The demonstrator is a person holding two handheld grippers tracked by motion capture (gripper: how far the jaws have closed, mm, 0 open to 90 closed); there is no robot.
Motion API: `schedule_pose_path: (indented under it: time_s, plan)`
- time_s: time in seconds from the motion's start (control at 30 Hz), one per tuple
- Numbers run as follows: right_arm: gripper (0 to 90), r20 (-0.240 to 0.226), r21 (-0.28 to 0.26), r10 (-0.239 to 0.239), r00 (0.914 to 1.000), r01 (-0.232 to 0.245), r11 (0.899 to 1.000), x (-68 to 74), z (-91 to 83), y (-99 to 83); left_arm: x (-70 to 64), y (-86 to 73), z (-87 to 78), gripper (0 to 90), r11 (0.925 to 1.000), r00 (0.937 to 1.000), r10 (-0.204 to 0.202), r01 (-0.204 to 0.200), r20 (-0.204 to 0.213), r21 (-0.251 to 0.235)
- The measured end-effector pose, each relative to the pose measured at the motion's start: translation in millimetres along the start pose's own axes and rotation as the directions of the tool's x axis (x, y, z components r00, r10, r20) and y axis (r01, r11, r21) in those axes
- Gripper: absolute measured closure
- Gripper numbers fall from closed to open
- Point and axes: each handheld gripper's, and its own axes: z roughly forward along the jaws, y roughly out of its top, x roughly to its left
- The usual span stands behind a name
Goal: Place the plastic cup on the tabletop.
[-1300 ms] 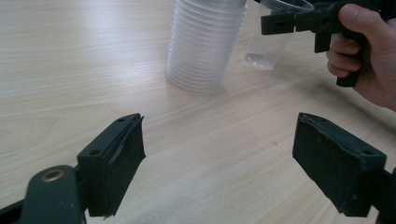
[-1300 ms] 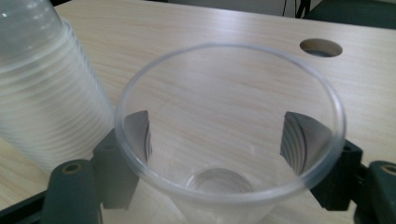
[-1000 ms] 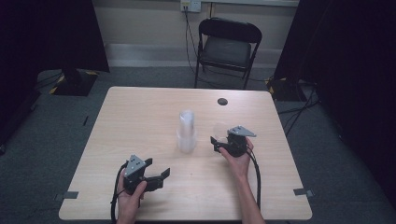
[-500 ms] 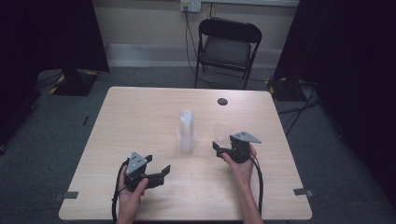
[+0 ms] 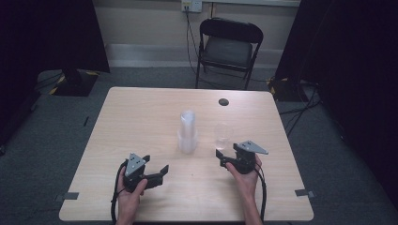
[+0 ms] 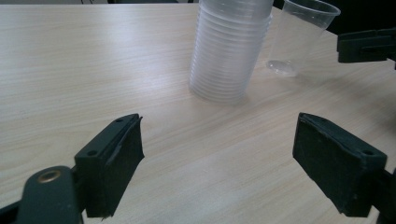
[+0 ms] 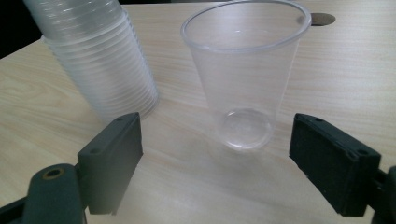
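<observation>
Since a second ago, the right gripper (image 5: 224,157) has drawn back from the stack (image 5: 187,133) toward the person, leaving a single cup (image 5: 222,136) upright on the worktop (image 5: 141,117), just right of the stack. One cup looks separated; the rest remain nested. Both pairs of fingers are spread wide and empty: the right ones (image 7: 112,161) flank the cup without touching, and the left gripper (image 5: 157,174) rests nearer the person.

Each gripper, left gripper (image 5: 157,174) and right gripper (image 5: 222,157), has two flat black rectangular jaws, a grey three-cornered top plate, a trailing black cable and a brass-coloured rivet.
</observation>
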Motion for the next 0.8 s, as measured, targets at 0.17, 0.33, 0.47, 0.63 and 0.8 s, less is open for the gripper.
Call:
schedule_pose_path:
  time_s: [0.17, 0.33, 0.47, 0.63, 0.8]
  plan:
    - [16.6, -0.005, -0.015, 0.015, 0.9999, -0.015, 1.0, 4.1, -13.8, -7.1, -0.9, -2.5, 0.4, 15.8, 0.9998, 0.9997, 0.016, -0.016, -0.018, -0.007]
    - [17.6, -0.012, -0.016, 0.038, 0.9992, -0.038, 0.999, 8.5, -27.7, -14.2, -1.2, -3.7, -1.1, 15.8, 0.9999, 0.9998, 0.009, -0.01, -0.019, -0.012]
    - [17.2, -0.004, -0.015, 0.033, 0.9994, -0.033, 0.999, 10.1, -36.8, -21.8, 0.0, -5.0, -3.6, 15.8, 0.9999, 0.9998, 0.003, -0.003, -0.021, -0.012]
    - [16.7, 0.022, -0.011, 0.046, 0.9987, -0.046, 0.999, 6.6, -46.2, -33.4, 5.0, -9.3, -6.7, 15.9, 0.9997, 0.9993, -0.015, 0.014, -0.033, -0.022]
    - [15.0, 0.066, -0.014, 0.042, 0.9969, -0.042, 0.999, 9.0, -55.4, -43.1, 10.7, -15.8, -6.9, 16.0, 0.9988, 0.9979, -0.045, 0.044, -0.046, -0.022]
